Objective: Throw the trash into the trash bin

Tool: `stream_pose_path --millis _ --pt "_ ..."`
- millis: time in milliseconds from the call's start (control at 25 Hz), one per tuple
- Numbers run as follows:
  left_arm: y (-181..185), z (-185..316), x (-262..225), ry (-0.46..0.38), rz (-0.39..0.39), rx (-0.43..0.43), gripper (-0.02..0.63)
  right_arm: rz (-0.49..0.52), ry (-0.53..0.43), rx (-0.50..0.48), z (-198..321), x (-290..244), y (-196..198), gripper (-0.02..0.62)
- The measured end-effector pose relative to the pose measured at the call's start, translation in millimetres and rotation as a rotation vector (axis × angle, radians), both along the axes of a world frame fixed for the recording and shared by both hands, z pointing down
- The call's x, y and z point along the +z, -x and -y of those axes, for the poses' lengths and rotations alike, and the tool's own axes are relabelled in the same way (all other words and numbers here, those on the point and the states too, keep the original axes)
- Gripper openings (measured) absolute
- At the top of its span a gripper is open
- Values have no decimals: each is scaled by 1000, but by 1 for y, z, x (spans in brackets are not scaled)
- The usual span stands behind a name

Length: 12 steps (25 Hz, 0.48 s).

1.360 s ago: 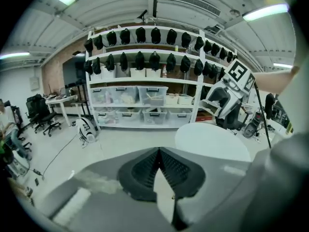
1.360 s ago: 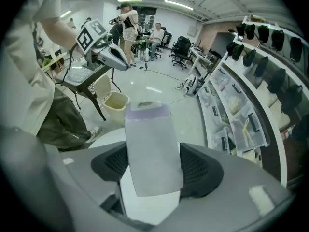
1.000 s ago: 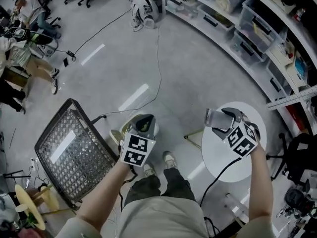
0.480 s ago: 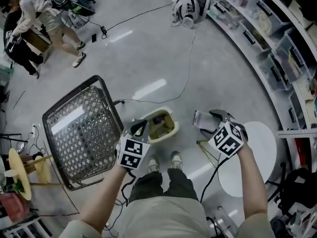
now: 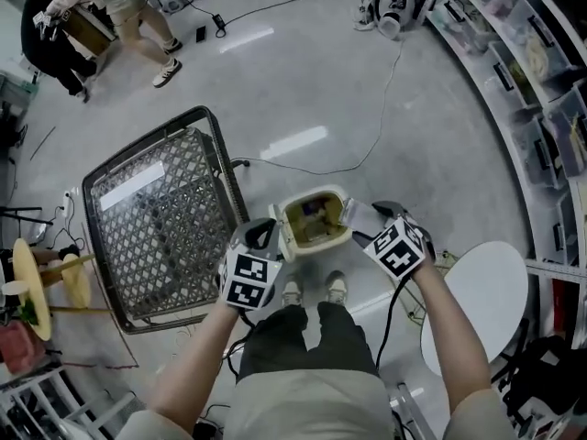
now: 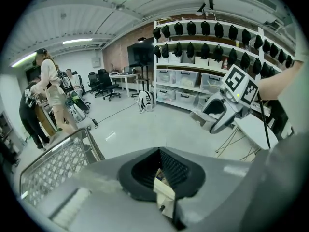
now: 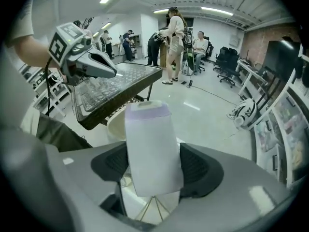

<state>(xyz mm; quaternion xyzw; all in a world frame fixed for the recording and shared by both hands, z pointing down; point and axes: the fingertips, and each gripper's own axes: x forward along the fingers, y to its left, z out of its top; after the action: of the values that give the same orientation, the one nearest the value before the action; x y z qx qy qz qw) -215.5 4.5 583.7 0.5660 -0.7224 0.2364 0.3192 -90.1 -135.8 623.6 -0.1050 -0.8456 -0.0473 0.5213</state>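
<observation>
A cream trash bin (image 5: 315, 220) stands open on the grey floor, with rubbish inside, just ahead of my shoes. My left gripper (image 5: 260, 235) is at the bin's left rim, shut on a small cream paper scrap (image 6: 163, 189). My right gripper (image 5: 374, 214) is at the bin's right rim and grips a white cup-like container (image 5: 360, 218) with a pale purple end. In the right gripper view the container (image 7: 152, 149) fills the space between the pads, with the bin's rim (image 7: 115, 123) below. The right gripper (image 6: 212, 117) also shows in the left gripper view.
A black wire-mesh cart (image 5: 160, 218) stands close to the bin's left. A round white table (image 5: 477, 291) is at the right, behind my right arm. A cable (image 5: 367, 145) runs across the floor. Shelves with boxes (image 5: 541, 90) curve along the right. People (image 5: 119, 7) stand far left.
Both grippers have swung left and down, away from the white table, and now flank the trash bin. Each still holds its piece of trash.
</observation>
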Motion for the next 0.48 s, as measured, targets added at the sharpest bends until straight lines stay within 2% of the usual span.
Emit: stream_pose_path --millis 280,480 --pt "7 -3 26 42 -37 -26 3 -49 25 -3 -32 73 25 322" --pt "4 0 39 52 -78 -94 3 -105 15 -33 -46 131 26 324"
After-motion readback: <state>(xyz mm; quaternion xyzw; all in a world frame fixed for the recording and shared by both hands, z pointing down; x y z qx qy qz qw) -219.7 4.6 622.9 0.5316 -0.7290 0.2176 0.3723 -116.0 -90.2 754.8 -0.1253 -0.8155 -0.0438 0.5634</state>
